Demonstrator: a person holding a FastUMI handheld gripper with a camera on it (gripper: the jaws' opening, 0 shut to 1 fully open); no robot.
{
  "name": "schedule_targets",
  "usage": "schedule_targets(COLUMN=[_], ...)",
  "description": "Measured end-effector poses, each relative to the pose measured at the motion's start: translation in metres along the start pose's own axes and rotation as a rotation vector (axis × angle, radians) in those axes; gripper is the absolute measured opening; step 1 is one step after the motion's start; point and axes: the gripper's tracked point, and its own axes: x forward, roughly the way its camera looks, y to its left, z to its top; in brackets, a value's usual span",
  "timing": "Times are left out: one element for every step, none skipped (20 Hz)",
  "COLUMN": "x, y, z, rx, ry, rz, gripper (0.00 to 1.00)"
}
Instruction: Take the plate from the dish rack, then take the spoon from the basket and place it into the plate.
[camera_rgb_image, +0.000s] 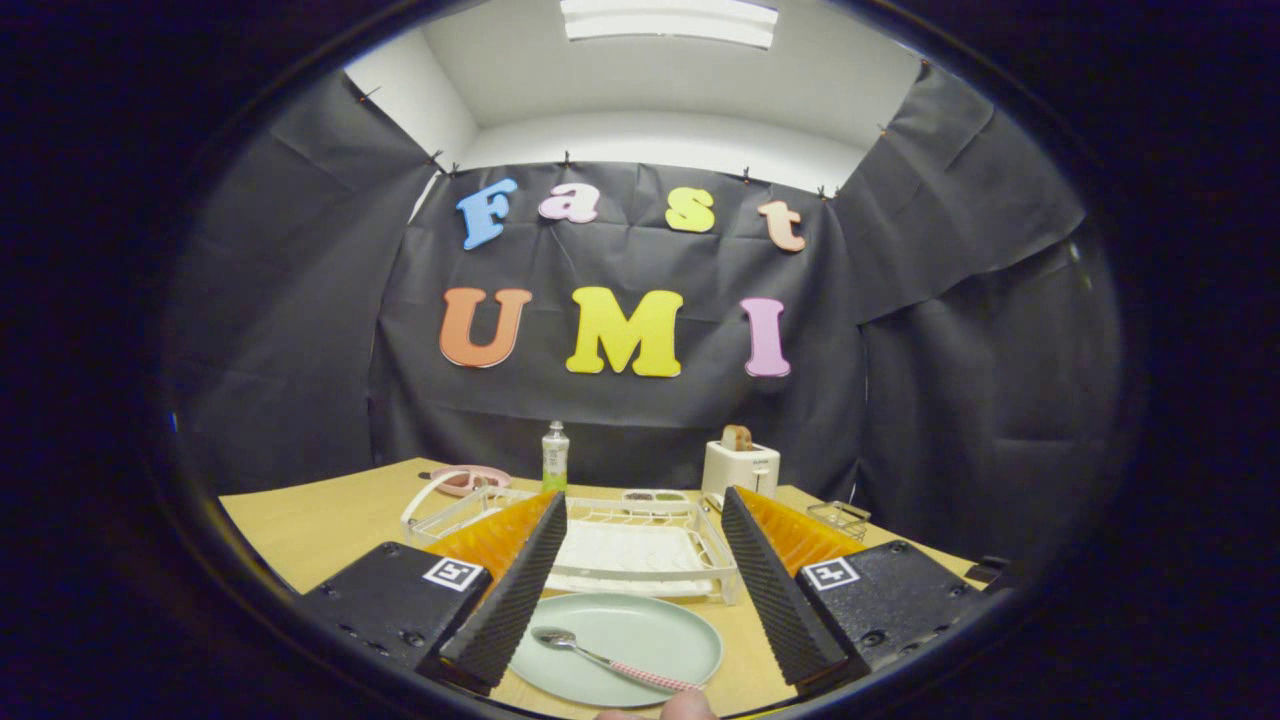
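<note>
A pale green plate (640, 640) lies flat on the wooden table, between my fingers and just in front of the white dish rack (640, 550). A metal spoon (600, 655) with a pink checked handle rests in the plate, bowl toward the left finger. My gripper (640, 510) hovers above the plate, open wide, with nothing between its fingers. A small wire basket (840, 517) stands beyond the right finger, beside the rack.
A white toaster (740, 465) with a slice of bread stands behind the rack. A bottle (555, 455) and a pink dish (470, 480) sit at the back left. A fingertip (685, 705) of a person's hand shows below the plate.
</note>
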Motion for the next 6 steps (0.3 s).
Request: schedule_targets(x=[-0.0008, -0.0008, -0.0016, -0.0023, -0.0029, -0.0036], y=[0.0022, 0.0052, 0.006, 0.0074, 0.0094, 0.0102], z=[-0.0036, -0.0067, -0.0088, -0.0082, -0.0055, -0.0024], rx=[0.01, 0.002, -0.012, -0.021, -0.024, -0.028], ry=[0.01, 0.021, 0.026, 0.023, 0.015, -0.001], rz=[0.007, 0.015, 0.015, 0.016, 0.018, 0.019], gripper=[1.0, 1.0, 1.0, 1.0, 1.0, 1.0])
